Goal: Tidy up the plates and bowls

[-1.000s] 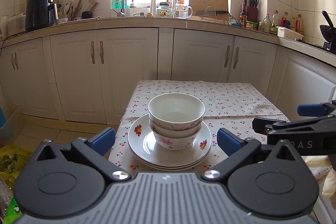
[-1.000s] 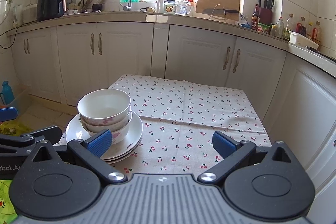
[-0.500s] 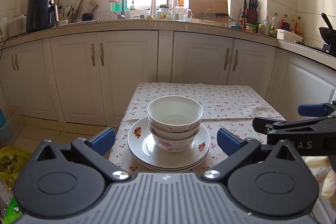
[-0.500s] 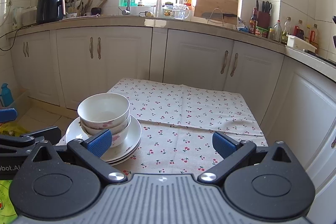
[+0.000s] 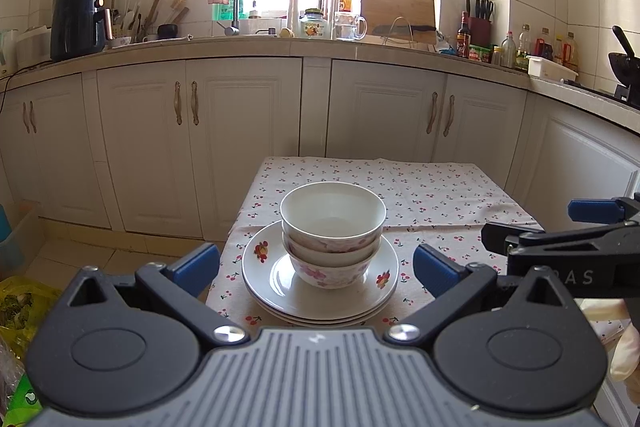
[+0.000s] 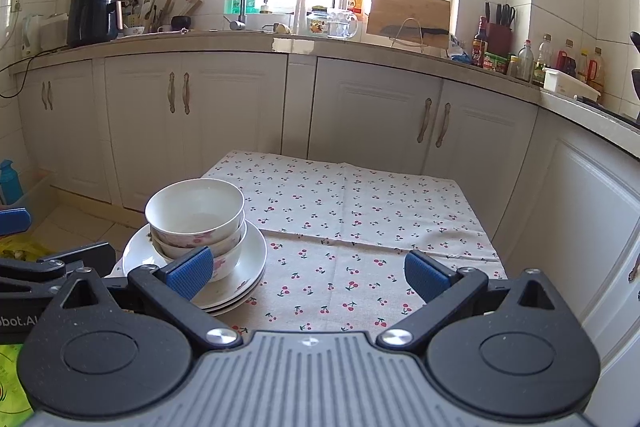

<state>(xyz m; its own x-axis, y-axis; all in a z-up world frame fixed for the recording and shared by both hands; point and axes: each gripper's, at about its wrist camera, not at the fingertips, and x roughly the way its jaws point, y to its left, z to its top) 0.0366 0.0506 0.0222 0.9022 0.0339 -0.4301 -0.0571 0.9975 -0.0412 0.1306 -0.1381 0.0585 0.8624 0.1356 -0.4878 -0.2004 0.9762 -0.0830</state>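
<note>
Sitting neatly at the near left corner of the cherry-print tablecloth (image 6: 360,211), the nested bowls (image 5: 333,227) rest on the stacked plates (image 5: 320,291). Over the last second both views have drifted back only a touch; the stack hasn't budged. Left gripper (image 5: 316,263) is spread wide and empty, right gripper (image 6: 306,273) likewise. Looks like the sorting is done, hands backing off.
</note>
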